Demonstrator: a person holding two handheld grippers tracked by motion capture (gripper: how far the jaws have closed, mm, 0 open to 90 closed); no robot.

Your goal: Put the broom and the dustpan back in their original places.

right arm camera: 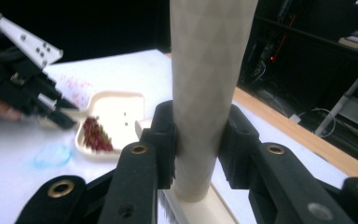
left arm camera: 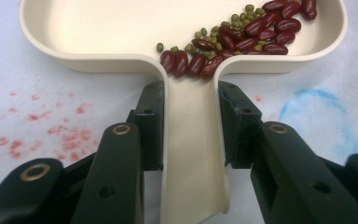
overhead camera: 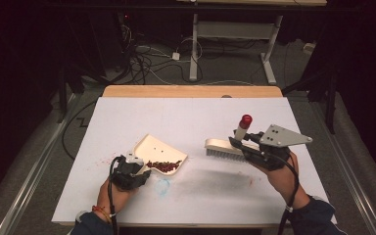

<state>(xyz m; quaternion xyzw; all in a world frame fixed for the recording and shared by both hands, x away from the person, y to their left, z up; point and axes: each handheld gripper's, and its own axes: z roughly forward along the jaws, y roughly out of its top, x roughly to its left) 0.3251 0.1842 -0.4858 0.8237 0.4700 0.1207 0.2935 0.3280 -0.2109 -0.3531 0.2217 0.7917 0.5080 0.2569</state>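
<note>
Dark room with cables on the floor; a white-covered table (overhead camera: 191, 122), stained with red specks and a blue ring, bears the work. Left gripper (left arm camera: 191, 116), jaws pressed on the flat handle of a cream plastic dustpan (left arm camera: 121, 28) resting on the table at left of centre; red beans (left arm camera: 256, 32) and small green beans (left arm camera: 214, 37) lie loose near the handle's mouth. Right gripper (right arm camera: 198, 140), jaws clamped on the stem of a cream brush (overhead camera: 225, 147) with a red knob (overhead camera: 246, 120), to the right of the pan. Both tools look light, rigid and smooth, likely slippery; the handles offer the surest hold. The beans would roll if the pan tilts.
</note>
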